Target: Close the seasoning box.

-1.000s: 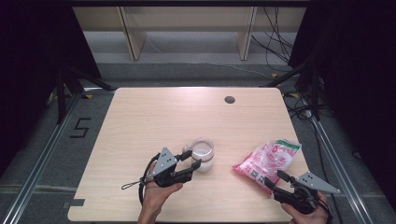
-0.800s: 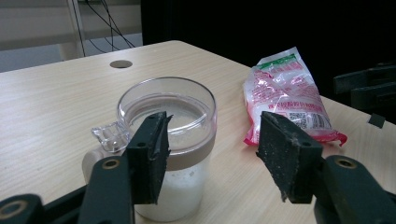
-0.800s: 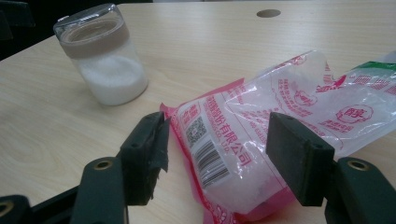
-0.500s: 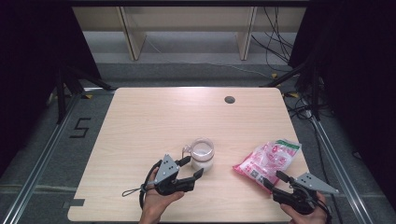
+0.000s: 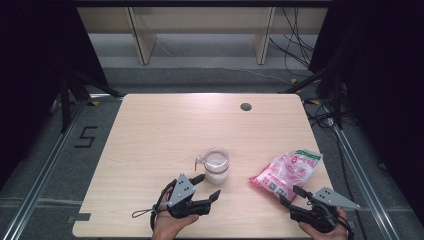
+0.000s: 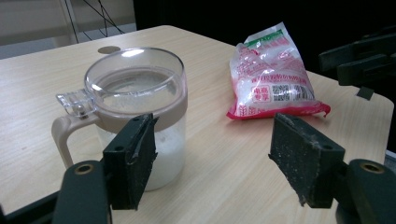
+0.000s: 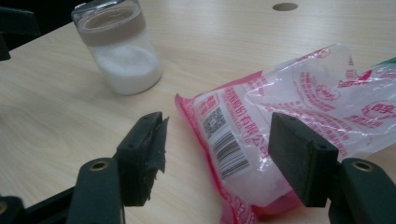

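1. Lidded jar (image 5: 217,166) stands near-centre, rigid, smooth-sided; take its handle
2. Left gripper (image 5: 206,190) has just been opening, nothing between its jaws
3. Right gripper (image 5: 290,196) gapes, astride soft, light bag (image 5: 286,171), unclamped

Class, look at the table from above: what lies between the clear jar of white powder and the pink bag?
Nothing: in the high view, only bare tabletop separates the jar from the pink bag.
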Motion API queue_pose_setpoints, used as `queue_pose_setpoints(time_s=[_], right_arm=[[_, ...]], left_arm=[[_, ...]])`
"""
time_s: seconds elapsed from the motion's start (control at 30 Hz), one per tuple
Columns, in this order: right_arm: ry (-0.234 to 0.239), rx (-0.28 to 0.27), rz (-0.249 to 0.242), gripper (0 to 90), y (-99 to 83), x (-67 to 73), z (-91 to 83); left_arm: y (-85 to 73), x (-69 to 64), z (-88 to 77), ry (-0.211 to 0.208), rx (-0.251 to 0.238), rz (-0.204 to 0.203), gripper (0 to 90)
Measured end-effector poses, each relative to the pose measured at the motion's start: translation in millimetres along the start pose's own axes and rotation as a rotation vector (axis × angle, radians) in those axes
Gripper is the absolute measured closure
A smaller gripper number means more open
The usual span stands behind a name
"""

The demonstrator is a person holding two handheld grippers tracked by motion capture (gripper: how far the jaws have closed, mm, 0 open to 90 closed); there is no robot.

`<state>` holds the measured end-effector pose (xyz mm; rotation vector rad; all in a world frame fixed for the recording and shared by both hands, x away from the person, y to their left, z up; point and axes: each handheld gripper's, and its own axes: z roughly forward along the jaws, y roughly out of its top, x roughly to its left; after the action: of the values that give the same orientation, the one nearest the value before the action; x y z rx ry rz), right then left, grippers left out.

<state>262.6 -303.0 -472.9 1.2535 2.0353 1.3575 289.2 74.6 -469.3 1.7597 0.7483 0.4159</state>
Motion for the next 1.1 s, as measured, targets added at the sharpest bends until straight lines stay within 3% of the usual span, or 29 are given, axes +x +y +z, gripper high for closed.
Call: queue_pose_setpoints(time_s=[0.07, 0.1, 0.13, 0.17, 0.23, 0.3, 0.33, 0.4, 0.43, 0.5, 0.53, 0.7, 0.8, 0.83, 0.93, 1.0, 1.03, 1.1], right_arm=[[0.008, -0.012, -0.007, 36.4, -1.4, 0.9, 1.5], [0.029, 0.007, 0.013, 36.4, -2.0, 2.5, 1.2], [0.019, 0.012, -0.005, 36.3, -2.0, 2.1, 0.4], [0.024, 0.037, 0.053, 36.2, -2.3, 6.5, -2.2], [0.018, 0.01, -0.004, 36.1, -3.0, 2.8, -0.8], [0.028, 0.019, 0.013, 36.1, -4.1, 4.1, -0.9], [0.024, 0.038, 0.061, 36.1, -4.4, 7.9, -3.0], [0.03, 0.019, 0.008, 36.1, -4.5, 4.1, -1.6], [0.027, 0.027, 0.025, 36.0, -5.0, 6.3, -2.2], [0.03, 0.027, 0.001, 35.8, -5.4, 5.1, -1.8], [0.031, 0.036, 0.023, 35.7, -6.0, 7.1, -1.7], [0.032, 0.025, -0.047, 35.3, -7.2, 5.8, -1.0], [0.051, 0.04, -0.036, 35.1, -8.5, 9.0, -1.0], [0.043, 0.037, -0.061, 35.1, -8.5, 8.2, -0.9], [0.055, 0.052, -0.051, 35.0, -9.5, 10.6, -1.1], [0.061, 0.06, -0.07, 34.8, -9.8, 10.9, -0.7], [0.05, 0.077, -0.047, 34.8, -10.5, 13.2, -1.8], [0.059, 0.073, -0.083, 34.8, -10.6, 12.5, -1.3]], left_arm=[[-1.6, -0.8, 0.0, -0.001, 0.007, 0.006, 30.6], [-2.5, -1.5, 0.3, -0.002, 0.008, 0.006, 30.5], [-3.5, -2.4, 0.6, 0.001, 0.008, 0.006, 30.4], [-4.7, -2.7, 1.3, -0.007, 0.007, 0.007, 30.3], [-6.5, -4.1, 2.2, -0.007, 0.01, 0.006, 30.0], [-7.9, -4.9, 2.3, -0.008, 0.017, 0.008, 29.7], [-8.3, -5.3, 1.7, -0.011, 0.023, 0.01, 29.7], [-9.3, -7.0, 1.8, -0.01, 0.014, 0.006, 29.6], [-9.5, -7.2, 1.8, -0.014, 0.016, 0.012, 29.5], [-10.2, -8.4, 1.7, -0.01, 0.018, 0.012, 29.2], [-10.5, -8.6, 1.9, -0.01, 0.017, 0.014, 29.0], [-13.4, -11.2, 2.6, -0.009, 0.027, 0.026, 28.5], [-14.5, -12.9, 2.4, -0.002, 0.039, 0.037, 28.2], [-14.7, -13.9, 2.1, 0.003, 0.045, 0.037, 28.1], [-16.4, -15.7, 3.7, -0.008, 0.047, 0.042, 27.6], [-17.9, -17.7, 5.6, -0.015, 0.056, 0.047, 26.8], [-19.0, -18.4, 7.0, -0.023, 0.057, 0.056, 26.5], [-20.6, -21.0, 7.5, -0.021, 0.067, 0.056, 26.5]])
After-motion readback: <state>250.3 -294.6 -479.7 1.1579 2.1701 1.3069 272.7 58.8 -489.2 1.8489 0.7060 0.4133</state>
